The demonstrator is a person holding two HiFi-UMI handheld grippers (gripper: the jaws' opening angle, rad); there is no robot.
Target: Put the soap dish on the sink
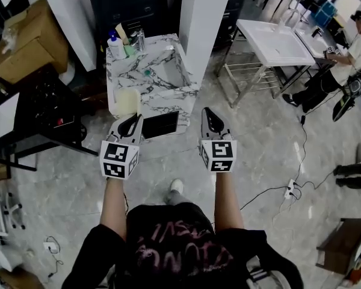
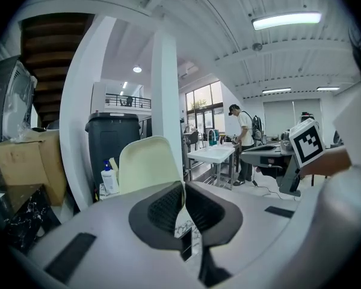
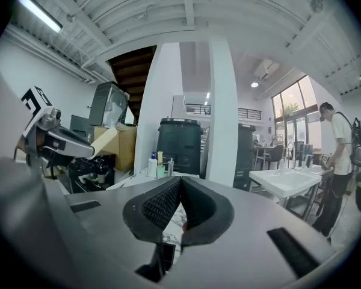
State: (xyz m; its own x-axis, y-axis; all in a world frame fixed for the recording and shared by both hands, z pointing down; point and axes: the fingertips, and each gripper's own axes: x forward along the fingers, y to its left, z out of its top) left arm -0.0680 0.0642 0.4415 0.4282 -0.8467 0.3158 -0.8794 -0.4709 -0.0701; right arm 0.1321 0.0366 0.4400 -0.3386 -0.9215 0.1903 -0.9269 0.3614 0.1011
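Okay, head view: left gripper [image 1: 132, 121] sits left of frame centre, its jaws clamped on the edge of a pale yellow dish [image 1: 126, 101]. The dish is over the lower-left corner of the marble sink [image 1: 168, 92]; whether it touches the top, cannot tell. In the left gripper view the dish [image 2: 148, 164] stands upright out of the pinched jaw tips of the left gripper [image 2: 183, 188], just left of centre.

Right gripper [image 1: 209, 112] is right of centre, just beside the sink's lower-right corner, over the floor [image 1: 259, 137]. In its own view the right gripper [image 3: 179, 182] has its jaws together with nothing between them.

At the top of the sink stands a white pump bottle [image 1: 115, 46], close to the tap [image 1: 138, 40] (small, hard to read). A dark flat panel [image 1: 160, 124] is on the sink's lower edge. A cardboard box [image 1: 30, 38] is at upper left, a white table [image 1: 274, 41] at upper right, with a person [image 1: 349, 59] at the far right edge.
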